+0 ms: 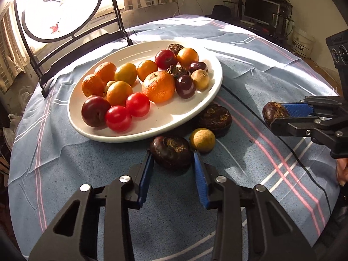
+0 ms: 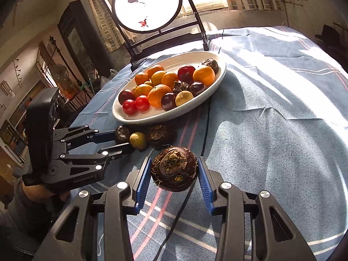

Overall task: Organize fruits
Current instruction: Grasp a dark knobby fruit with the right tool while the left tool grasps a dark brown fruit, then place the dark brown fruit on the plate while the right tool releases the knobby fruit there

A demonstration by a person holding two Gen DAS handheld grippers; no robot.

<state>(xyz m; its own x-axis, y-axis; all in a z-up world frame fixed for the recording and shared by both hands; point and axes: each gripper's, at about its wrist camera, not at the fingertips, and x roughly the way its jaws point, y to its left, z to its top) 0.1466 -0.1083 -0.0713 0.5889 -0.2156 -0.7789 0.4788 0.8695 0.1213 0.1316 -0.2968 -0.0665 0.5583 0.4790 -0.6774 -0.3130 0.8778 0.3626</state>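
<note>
Dark water chestnut (image 2: 174, 171) clamped in the right tool (image 2: 174, 169); left tool (image 1: 173, 154) pinches another chestnut (image 1: 171, 151) on the counter (image 1: 250, 82).

Bucket (image 1: 302, 41) label too small to read; hand (image 1: 342, 171) cropped.

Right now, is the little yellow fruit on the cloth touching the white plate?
Apart. In the left wrist view the yellow fruit sits on the cloth with a strip of shadowed fabric between it and the white plate's rim.
</note>
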